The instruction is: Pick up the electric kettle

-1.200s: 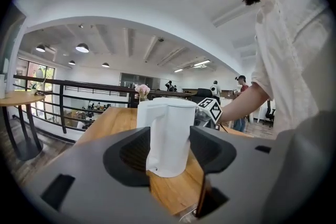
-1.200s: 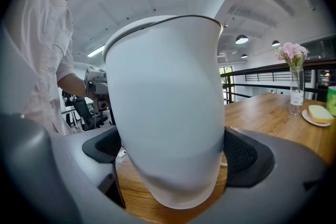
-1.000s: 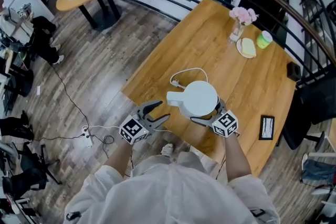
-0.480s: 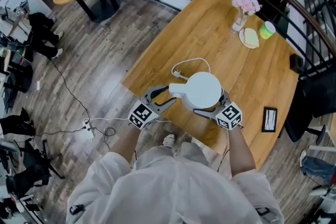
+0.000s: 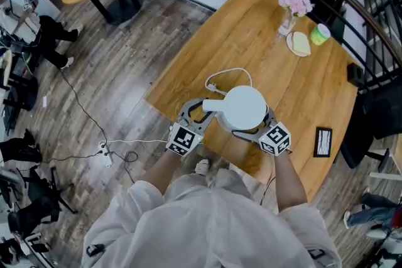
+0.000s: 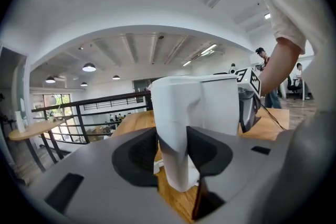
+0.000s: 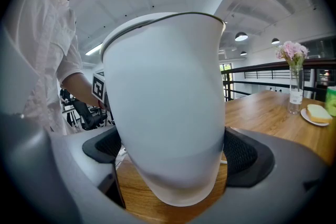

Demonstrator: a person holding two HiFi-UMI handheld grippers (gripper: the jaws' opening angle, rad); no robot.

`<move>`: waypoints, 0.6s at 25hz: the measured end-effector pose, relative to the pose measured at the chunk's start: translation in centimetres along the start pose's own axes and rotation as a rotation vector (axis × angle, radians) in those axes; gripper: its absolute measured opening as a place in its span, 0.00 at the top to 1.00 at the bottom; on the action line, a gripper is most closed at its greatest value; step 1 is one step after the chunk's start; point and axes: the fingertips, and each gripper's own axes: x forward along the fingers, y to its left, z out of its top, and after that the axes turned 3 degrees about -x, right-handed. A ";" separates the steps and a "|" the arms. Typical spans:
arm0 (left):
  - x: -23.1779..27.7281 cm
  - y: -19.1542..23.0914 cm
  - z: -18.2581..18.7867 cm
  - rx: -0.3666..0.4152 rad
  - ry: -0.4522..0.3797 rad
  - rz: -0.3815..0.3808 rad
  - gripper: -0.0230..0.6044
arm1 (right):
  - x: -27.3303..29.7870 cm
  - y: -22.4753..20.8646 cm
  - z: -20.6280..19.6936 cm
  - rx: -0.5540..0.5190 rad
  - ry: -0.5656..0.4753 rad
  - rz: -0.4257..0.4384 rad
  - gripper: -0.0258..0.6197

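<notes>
your left gripper [image 6: 173,152] pinches the handle [image 6: 176,107] of the electric kettle [image 5: 244,107], and your right gripper [image 7: 173,152] is clamped across its smooth, rounded body. the kettle sits at the near edge of the table [image 5: 251,41]. your right pads may slide on that curve and tip it over the edge. the cord [image 5: 227,74] behind it could snag as you lift.

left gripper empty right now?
No, in the left gripper view the left gripper has its jaws closed on the handle of the kettle.
</notes>
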 end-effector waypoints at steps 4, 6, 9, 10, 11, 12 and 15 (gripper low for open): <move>0.4 0.2 0.9 -0.031 -0.042 0.092 0.73 | 0.0 0.0 0.0 0.000 0.000 0.001 0.07; 0.7 0.3 1.1 -0.078 -0.065 0.086 0.74 | 0.0 0.0 -0.1 -0.001 0.000 0.004 0.07; 1.0 0.3 1.4 -0.088 -0.067 0.039 0.76 | 0.0 -0.1 0.0 -0.002 -0.002 0.003 0.07; 1.0 0.3 1.4 -0.083 -0.062 0.025 0.77 | 0.0 -0.1 0.1 -0.002 -0.004 0.002 0.07; 1.0 0.3 1.4 -0.082 -0.057 0.016 0.78 | 0.0 0.0 0.1 -0.001 -0.005 0.000 0.07; 1.0 0.3 1.4 -0.086 -0.055 0.014 0.79 | 0.0 0.0 0.0 -0.001 -0.005 -0.001 0.07; 1.0 0.4 1.3 -0.118 -0.055 0.027 0.79 | 0.1 0.1 -0.1 -0.002 0.006 -0.001 0.07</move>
